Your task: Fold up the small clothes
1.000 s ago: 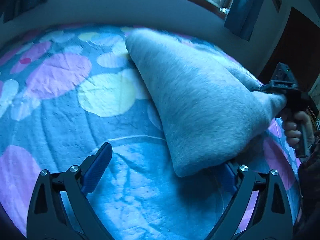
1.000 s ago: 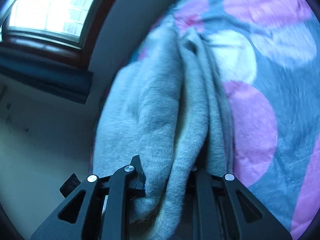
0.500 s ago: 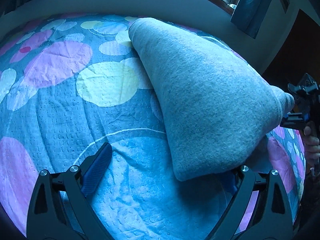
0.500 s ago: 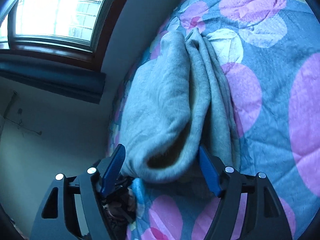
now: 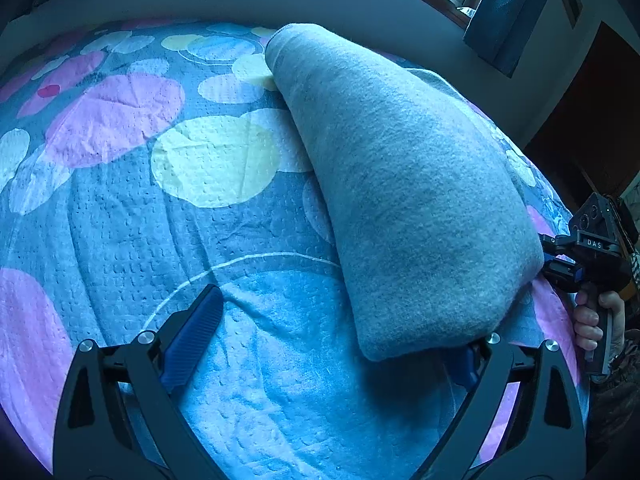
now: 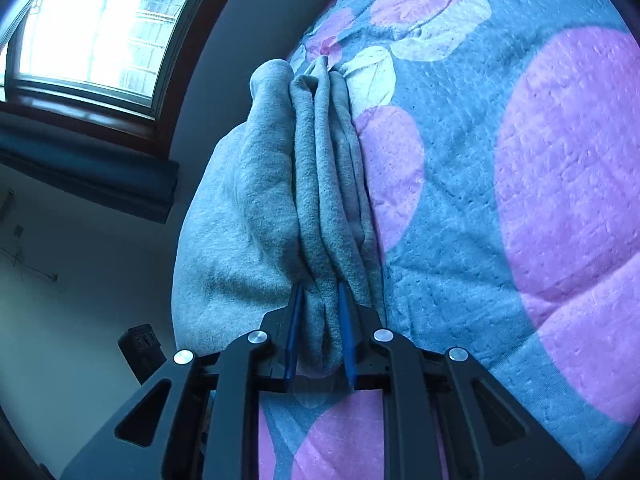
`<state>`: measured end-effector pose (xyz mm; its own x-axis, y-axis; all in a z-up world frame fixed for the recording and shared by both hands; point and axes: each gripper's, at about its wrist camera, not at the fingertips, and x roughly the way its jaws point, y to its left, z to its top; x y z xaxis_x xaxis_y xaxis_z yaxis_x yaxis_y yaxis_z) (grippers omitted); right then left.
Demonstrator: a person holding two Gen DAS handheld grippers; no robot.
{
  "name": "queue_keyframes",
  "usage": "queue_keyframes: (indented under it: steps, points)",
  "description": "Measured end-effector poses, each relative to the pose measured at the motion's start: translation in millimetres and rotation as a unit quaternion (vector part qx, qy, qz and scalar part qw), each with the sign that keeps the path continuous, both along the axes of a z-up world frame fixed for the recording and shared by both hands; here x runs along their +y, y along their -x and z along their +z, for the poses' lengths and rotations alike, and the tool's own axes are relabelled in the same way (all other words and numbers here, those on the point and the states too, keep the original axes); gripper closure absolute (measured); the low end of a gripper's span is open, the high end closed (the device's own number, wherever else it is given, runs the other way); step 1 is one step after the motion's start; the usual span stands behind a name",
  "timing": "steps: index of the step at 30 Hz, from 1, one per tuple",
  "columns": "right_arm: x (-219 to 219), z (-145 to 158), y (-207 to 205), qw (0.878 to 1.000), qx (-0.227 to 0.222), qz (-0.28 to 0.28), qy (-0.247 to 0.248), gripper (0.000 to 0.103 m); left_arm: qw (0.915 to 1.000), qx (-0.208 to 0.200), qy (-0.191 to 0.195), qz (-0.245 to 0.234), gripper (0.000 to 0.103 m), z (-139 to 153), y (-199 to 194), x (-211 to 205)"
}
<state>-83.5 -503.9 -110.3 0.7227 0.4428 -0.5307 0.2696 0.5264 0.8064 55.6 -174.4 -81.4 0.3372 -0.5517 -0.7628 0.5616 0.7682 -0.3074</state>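
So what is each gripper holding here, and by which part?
Right gripper, closing, pinches the grey garment by its bunched layered end. Left gripper holds nothing.

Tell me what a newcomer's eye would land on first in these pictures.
First, the grey garment, a thick folded bundle lying on the bedspread with its big pink, yellow and white circles. Next, the right gripper, its jaws closing with several bunched layers of the garment's edge between the blue pads. The left gripper stands wide open at the garment's near corner, and a bright window glows beyond the bed.
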Motion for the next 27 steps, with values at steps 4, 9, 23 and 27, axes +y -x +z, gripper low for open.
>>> queue_keyframes:
  steps: [4, 9, 23, 27]
  points:
    - [-0.7, 0.1, 0.2, 1.000, -0.002, 0.001, 0.000, 0.085, 0.9997, -0.010, 0.014, -0.017, 0.006, 15.4, 12.7, 7.7]
    - [0.4, -0.9, 5.6, 1.000, -0.006, 0.003, 0.006, 0.085, 0.9975, -0.034, 0.056, -0.028, 0.006, 52.8, 28.0, 23.4]
    - [1.4, 6.7, 6.0, 1.000, -0.008, 0.017, 0.004, 0.078, 0.9972, 0.059, 0.046, -0.006, 0.005, -1.4, -34.8, -20.4]
    - [-3.8, 47.5, 1.1, 0.998, -0.028, 0.016, 0.047, 0.074, 0.9979, 0.042, 0.049, -0.009, 0.005, 0.9, -32.8, -17.9]
